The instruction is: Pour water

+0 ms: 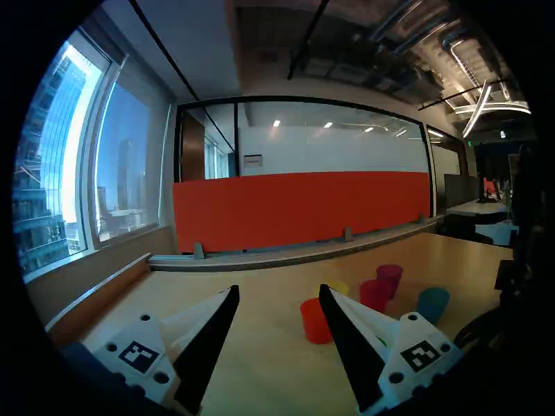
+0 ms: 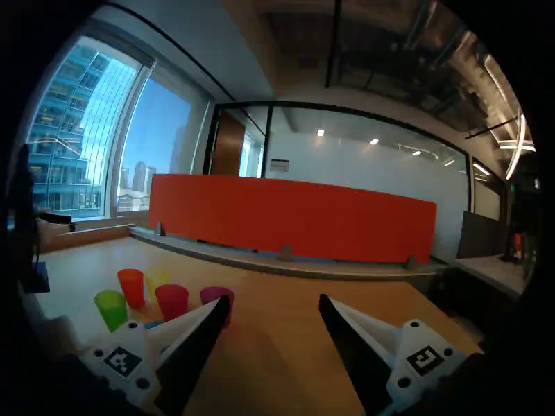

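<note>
1. Two grippers, the left gripper [image 1: 279, 290] and the right gripper [image 2: 274, 299], hang spread wide and empty above the wooden tabletop [image 1: 277, 374].
2. In the left gripper view, the orange cup [image 1: 316, 320] stands just beside its right finger; the yellow cup [image 1: 338, 286], red cup [image 1: 374, 295], magenta cup [image 1: 389, 275] and teal cup [image 1: 433, 304] cluster behind, short of the tabletop's far edge.
3. In the right gripper view, the cluster, with a green cup [image 2: 112, 308], sits left of its left finger; a blue scrap there is possibly the teal cup.

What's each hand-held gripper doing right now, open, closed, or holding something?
Left hand-held gripper: open, holding nothing.
Right hand-held gripper: open, holding nothing.
</note>
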Demonstrator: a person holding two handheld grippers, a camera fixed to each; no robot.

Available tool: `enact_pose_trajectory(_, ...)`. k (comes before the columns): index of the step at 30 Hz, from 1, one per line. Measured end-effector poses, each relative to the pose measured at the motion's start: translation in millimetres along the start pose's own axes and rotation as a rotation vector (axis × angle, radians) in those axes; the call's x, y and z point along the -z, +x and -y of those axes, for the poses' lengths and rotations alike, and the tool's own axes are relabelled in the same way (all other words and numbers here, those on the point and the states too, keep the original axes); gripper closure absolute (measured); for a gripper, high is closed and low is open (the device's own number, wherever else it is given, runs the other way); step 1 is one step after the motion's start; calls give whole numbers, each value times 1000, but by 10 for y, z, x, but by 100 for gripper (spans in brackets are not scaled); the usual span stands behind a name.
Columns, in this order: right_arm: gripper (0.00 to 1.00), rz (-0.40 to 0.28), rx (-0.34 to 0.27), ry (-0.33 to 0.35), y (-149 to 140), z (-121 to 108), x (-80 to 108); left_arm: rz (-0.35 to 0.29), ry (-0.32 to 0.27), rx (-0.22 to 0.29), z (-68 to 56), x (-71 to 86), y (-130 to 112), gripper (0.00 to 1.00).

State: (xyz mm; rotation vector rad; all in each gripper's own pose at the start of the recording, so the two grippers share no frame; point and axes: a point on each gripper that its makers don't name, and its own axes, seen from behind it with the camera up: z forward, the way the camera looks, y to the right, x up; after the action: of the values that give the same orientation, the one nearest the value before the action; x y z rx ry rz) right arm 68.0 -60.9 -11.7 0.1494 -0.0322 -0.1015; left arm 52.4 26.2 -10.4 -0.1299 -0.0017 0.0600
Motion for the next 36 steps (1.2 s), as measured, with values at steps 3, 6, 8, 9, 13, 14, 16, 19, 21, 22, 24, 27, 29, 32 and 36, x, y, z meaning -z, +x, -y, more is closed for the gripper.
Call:
enact_pose_trajectory(3, 0, -19, -11, -26, 34, -37, 2, -13, 11, 20, -4, 8, 34, 16)
enact_pose_trajectory(6, 0, -36, -15, -41, 79, -62, 8, -19, 24, 37, 8, 11, 30, 15)
enact_pose_trajectory(8, 0, -44, -12, -53, 105, -89, 15, -18, 31, 41, 11, 3, 19, 15)
enact_pose_trajectory(9, 0, -48, -11, -59, 117, -102, 19, -18, 35, 42, 12, -1, 14, 15)
enact_pose_trajectory(13, 0, -54, -10, -79, 140, -132, 22, -29, 55, 36, 29, -9, 6, 15)
enact_pose_trajectory(14, 0, -55, -10, -82, 144, -134, 23, -30, 63, 35, 43, -8, -3, 15)
enact_pose_trajectory(16, 0, -56, -12, -83, 149, -133, 27, -31, 75, 39, 68, -10, -24, 15)
enact_pose_trajectory(19, 0, -58, -17, -85, 160, -137, 38, -32, 89, 52, 100, -21, -55, 15)
enact_pose_trajectory(21, 0, -58, -21, -91, 176, -154, 46, -33, 98, 62, 116, -29, -72, 15)
enact_pose_trajectory(22, 0, -61, -23, -96, 186, -168, 47, -35, 101, 63, 119, -31, -82, 15)
enact_pose_trajectory(24, 0, -67, -28, -106, 208, -197, 51, -38, 109, 67, 128, -36, -107, 15)
enact_pose_trajectory(27, 0, -77, -36, -114, 239, -217, 67, -37, 117, 69, 143, -48, -168, 15)
enact_pose_trajectory(29, 0, -79, -46, -114, 248, -220, 76, -38, 120, 69, 150, -51, -195, 16)
enact_pose_trajectory(32, 0, -79, -63, -106, 243, -216, 85, -45, 127, 69, 161, -50, -225, 16)
enact_pose_trajectory(36, 0, -79, -81, -113, 224, -252, 99, -54, 135, 78, 168, -37, -274, 15)
